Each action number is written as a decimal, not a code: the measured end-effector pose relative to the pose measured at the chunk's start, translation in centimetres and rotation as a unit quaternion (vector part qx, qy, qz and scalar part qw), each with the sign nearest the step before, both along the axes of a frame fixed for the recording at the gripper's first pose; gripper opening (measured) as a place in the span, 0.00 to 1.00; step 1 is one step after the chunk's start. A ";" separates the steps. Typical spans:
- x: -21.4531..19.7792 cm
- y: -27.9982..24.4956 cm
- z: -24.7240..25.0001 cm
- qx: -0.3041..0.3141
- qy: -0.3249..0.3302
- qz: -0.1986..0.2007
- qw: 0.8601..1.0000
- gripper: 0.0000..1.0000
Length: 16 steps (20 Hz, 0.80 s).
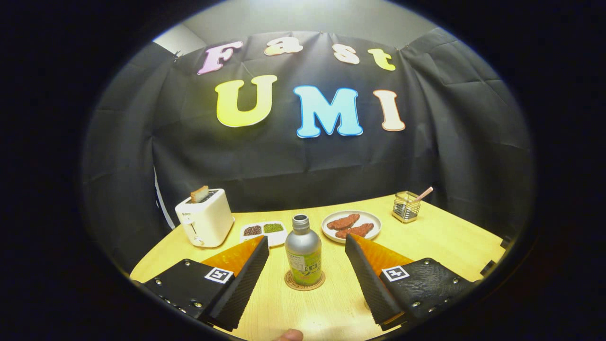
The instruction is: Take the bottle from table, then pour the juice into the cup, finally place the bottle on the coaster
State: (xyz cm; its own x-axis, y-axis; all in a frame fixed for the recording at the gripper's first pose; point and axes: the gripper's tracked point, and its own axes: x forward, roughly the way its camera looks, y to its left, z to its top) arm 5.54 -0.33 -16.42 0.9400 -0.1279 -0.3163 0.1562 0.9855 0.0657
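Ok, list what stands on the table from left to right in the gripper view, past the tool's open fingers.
toaster → two-part snack dish → bottle on its coaster, between the fingers of the open tool → plate of meat pieces → wire holder with a straw.

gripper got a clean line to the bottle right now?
Probably yes. The bottle stands upright on the coaster, centred just ahead of the open gripper, whose fingers sit apart on either side of it. Nothing lies between; the plate, small dish and toaster sit beyond.
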 end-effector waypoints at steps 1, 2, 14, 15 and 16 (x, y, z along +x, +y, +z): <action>-0.3 0.0 0.9 -0.002 -0.007 0.004 1.000 0.99; -0.7 0.0 1.6 -0.004 -0.013 0.010 1.000 0.99; -4.4 1.2 7.6 -0.011 -0.066 0.057 0.996 0.98; -4.5 1.4 8.0 -0.011 -0.070 0.059 0.996 0.98; -4.7 1.4 8.3 -0.011 -0.074 0.062 0.995 0.98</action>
